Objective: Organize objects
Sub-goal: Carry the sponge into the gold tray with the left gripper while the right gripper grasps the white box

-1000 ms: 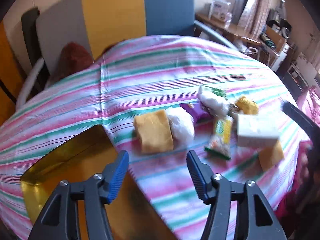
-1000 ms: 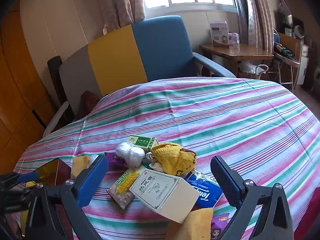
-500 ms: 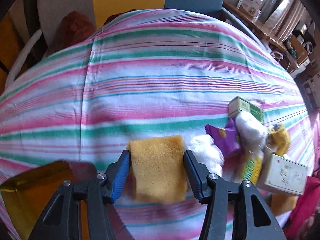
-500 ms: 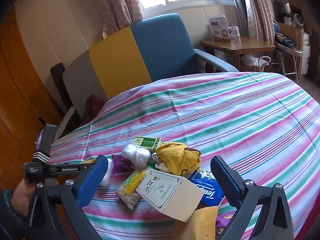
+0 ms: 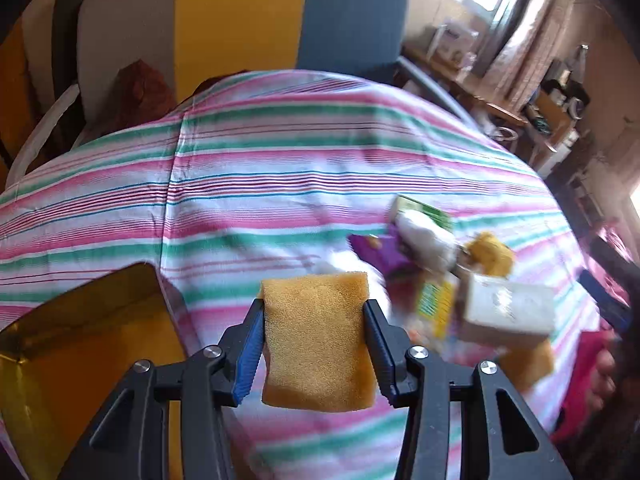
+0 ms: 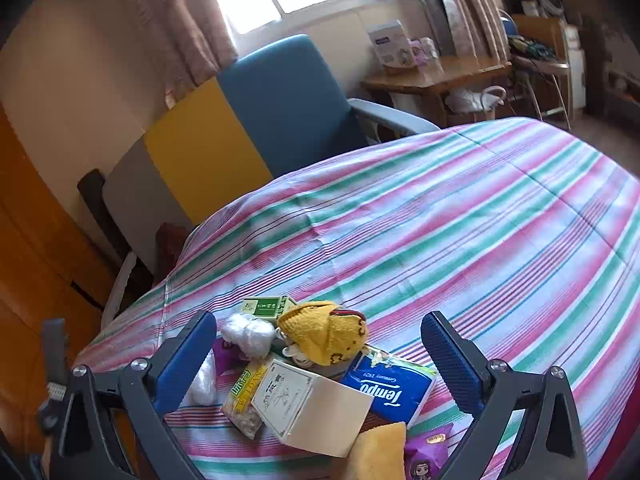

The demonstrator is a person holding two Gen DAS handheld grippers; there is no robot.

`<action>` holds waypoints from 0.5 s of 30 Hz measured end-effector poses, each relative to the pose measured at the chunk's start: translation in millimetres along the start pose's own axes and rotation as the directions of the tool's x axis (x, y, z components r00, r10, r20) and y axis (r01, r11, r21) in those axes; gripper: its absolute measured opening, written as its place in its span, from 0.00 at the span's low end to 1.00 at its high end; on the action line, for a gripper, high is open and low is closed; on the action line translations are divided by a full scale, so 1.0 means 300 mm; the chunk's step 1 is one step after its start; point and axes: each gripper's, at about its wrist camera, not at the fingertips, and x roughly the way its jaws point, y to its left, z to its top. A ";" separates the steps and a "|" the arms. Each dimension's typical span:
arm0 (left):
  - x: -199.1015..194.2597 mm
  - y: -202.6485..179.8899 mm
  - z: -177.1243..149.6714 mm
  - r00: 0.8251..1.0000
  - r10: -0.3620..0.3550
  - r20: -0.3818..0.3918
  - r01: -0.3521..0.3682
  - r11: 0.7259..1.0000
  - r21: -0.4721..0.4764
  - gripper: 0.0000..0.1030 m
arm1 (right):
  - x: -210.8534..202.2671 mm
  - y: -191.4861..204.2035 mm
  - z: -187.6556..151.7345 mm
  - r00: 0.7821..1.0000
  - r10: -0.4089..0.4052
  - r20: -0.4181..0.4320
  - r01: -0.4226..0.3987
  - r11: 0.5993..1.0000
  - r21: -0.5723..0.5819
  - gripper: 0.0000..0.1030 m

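Observation:
My left gripper [image 5: 314, 338] is shut on a yellow sponge [image 5: 318, 340] and holds it above the striped tablecloth [image 5: 280, 184]. A gold tray [image 5: 84, 344] lies just to its lower left. My right gripper [image 6: 320, 356] is open and empty, hovering over a pile: a white box [image 6: 312, 408], a yellow knitted item [image 6: 324, 332], a blue Tempo tissue pack [image 6: 388, 388], a green box [image 6: 266, 306], a white plastic wad [image 6: 248, 334], a snack packet [image 6: 244, 396] and a second yellow sponge [image 6: 376, 452].
A yellow, blue and grey armchair [image 6: 256, 128] stands behind the table. A wooden side table [image 6: 436, 76] with boxes is at the back right. The tablecloth's far and right parts [image 6: 480, 220] carry nothing. A purple packet [image 6: 426, 456] lies at the near edge.
My left gripper closed in on the yellow sponge, gripped it and lifted it off the cloth toward the tray side. My right gripper stayed open over the pile.

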 end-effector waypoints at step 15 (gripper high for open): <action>-0.240 0.000 -0.232 0.993 -0.112 0.032 0.111 0.994 0.023 0.47 | 0.173 0.141 -0.131 0.902 0.187 -0.390 -0.253 0.960 -0.124 0.95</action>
